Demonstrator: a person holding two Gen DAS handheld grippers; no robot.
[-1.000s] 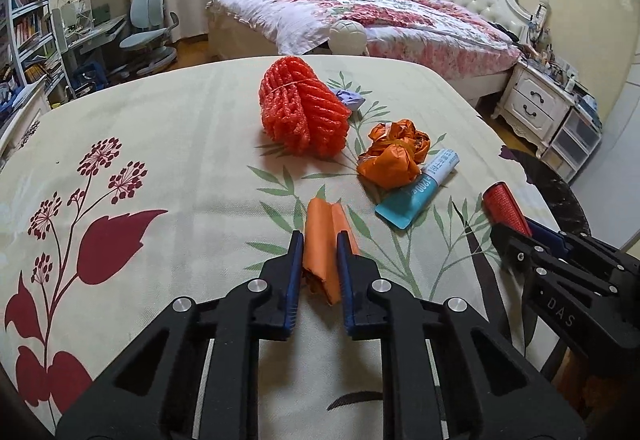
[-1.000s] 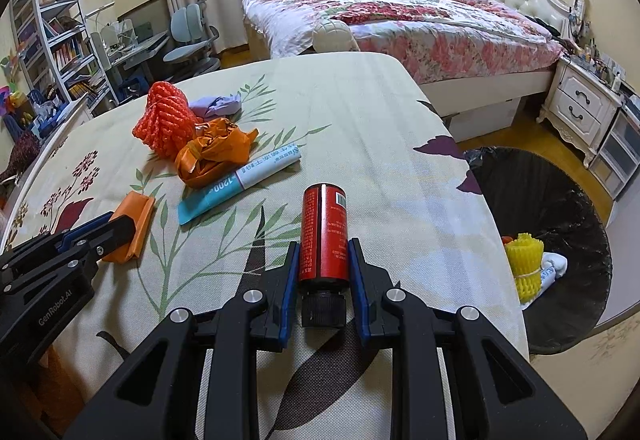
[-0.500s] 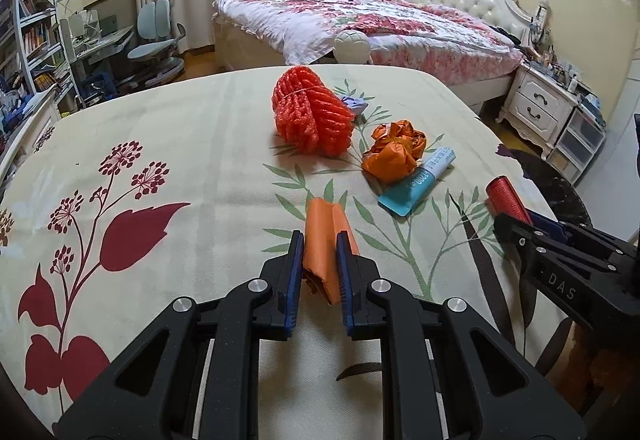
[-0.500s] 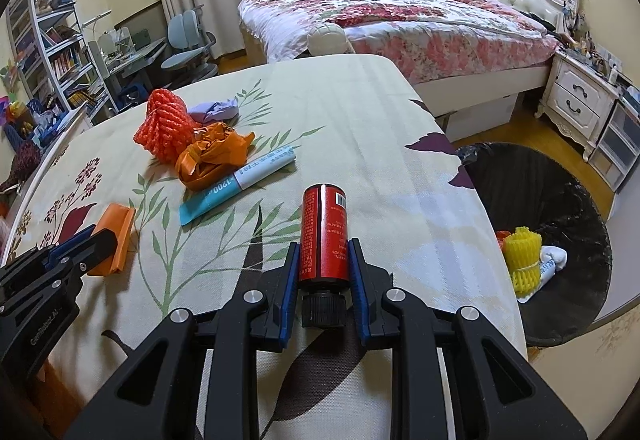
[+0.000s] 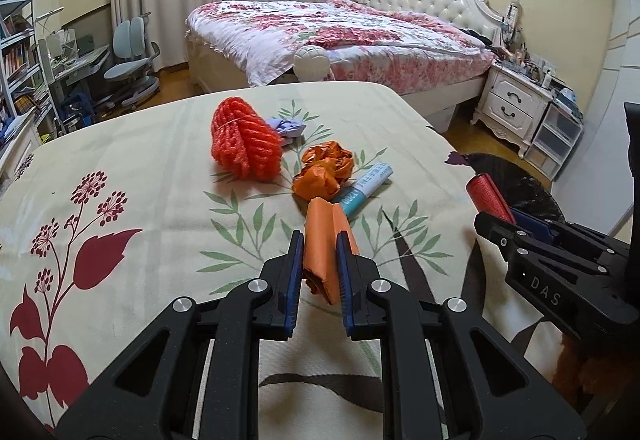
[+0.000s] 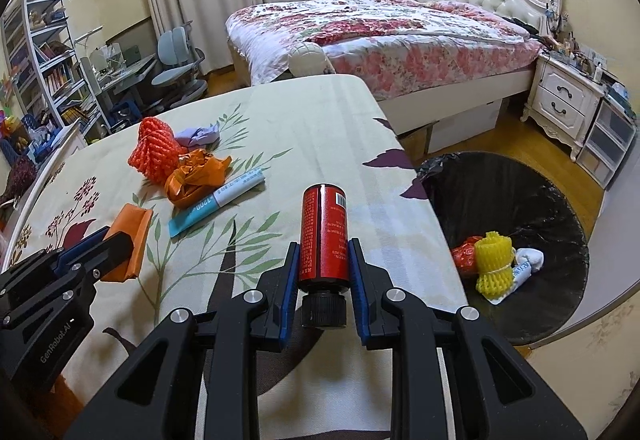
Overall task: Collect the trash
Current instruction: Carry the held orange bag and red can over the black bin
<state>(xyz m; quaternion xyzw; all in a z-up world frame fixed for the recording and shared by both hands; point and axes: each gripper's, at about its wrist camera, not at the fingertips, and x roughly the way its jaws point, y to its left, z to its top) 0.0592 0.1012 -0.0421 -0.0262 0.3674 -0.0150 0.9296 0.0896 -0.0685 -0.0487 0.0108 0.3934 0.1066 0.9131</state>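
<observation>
Two grabs made | my left tongs (image 5: 318, 256) clenched on orange wrapper (image 5: 326, 240), right tongs (image 6: 322, 264) on red can (image 6: 324, 236), above desk (image 6: 320, 128) | next: carry both to bin (image 6: 520, 200) beside desk, release.

From my right wrist view: table (image 6: 320, 128) ahead, bin (image 6: 520, 200) at 3 o'clock beside its edge, bed (image 6: 380, 28) behind at 12. On the table, net (image 6: 154, 150) at 10, bag (image 6: 196, 178) just before it, tube (image 6: 216, 200) touching bag. Wad (image 6: 198, 134) behind net. Nightstand (image 6: 564, 100) at 2.
</observation>
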